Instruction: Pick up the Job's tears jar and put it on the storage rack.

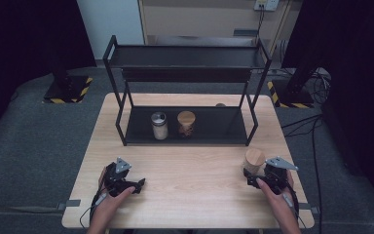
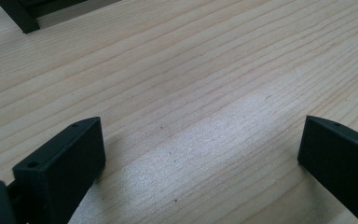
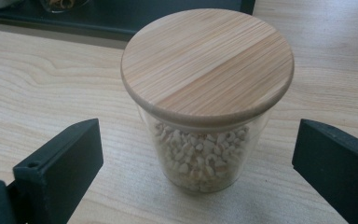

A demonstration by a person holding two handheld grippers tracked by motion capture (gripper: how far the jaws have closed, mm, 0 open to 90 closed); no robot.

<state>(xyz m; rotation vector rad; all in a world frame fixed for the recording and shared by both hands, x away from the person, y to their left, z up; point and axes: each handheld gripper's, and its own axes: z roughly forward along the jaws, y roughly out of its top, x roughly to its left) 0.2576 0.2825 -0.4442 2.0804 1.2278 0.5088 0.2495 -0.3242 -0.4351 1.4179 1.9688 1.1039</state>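
— Right gripper view: what is sitting between the jaws?
— A glass jar [image 3: 205, 116] with a wooden lid is standing upright on the tabletop [image 3: 42, 88], the right gripper [image 3: 196, 163] spreading wide around it, touching nothing.
— And the left gripper [image 2: 200, 158]?
— It is resting released over bare wood, gripping nothing, well apart from the jar.

Glass jar [image 3: 205, 135] of pale grains; wooden lid on; upright.
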